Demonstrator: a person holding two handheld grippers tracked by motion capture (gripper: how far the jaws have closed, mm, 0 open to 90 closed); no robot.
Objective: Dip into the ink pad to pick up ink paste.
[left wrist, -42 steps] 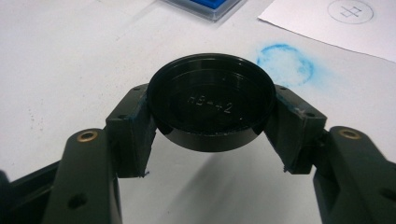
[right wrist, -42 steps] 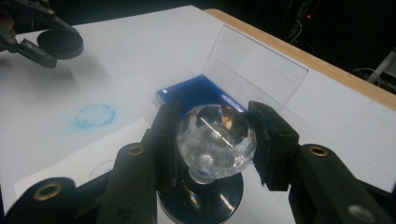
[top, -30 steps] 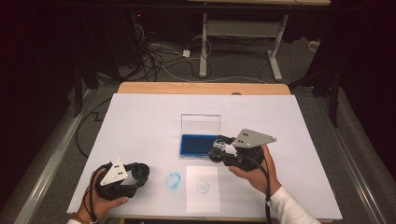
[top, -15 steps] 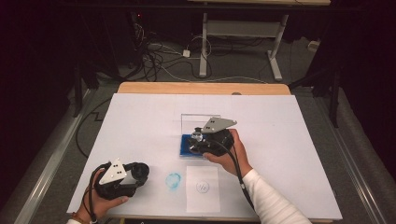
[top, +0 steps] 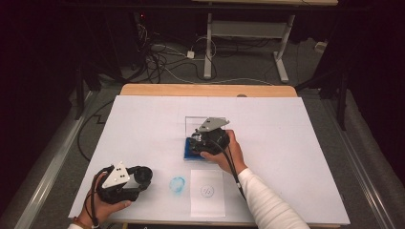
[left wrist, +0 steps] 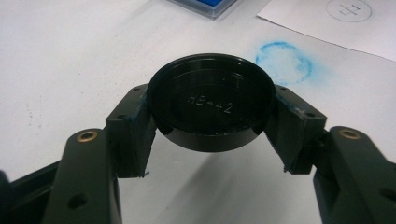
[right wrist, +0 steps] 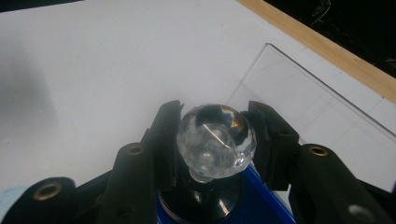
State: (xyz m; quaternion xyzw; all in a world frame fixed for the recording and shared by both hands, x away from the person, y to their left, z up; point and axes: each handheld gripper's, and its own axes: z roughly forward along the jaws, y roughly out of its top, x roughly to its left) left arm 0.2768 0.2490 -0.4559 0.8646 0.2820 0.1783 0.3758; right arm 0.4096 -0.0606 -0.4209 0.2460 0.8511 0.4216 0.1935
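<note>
Both hand-held grippers clamped: left hand-held gripper [left wrist: 212, 140] on black cap [left wrist: 211, 108], right hand-held gripper [right wrist: 212, 140] on stamp knob [right wrist: 215, 140].

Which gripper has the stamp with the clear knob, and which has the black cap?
The right gripper grips the stamp by its clear faceted knob over the blue ink pad; the left gripper clamps the flat black cap.

Black round cap [left wrist: 211, 108], clear faceted knob [right wrist: 215, 136], blue ink pad [top: 191, 151], smudged blue ring stain [top: 177, 184], white table sheet [top: 143, 129].

Left tool [top: 143, 175] clamped; right tool [top: 197, 138] clamped, angled down.
</note>
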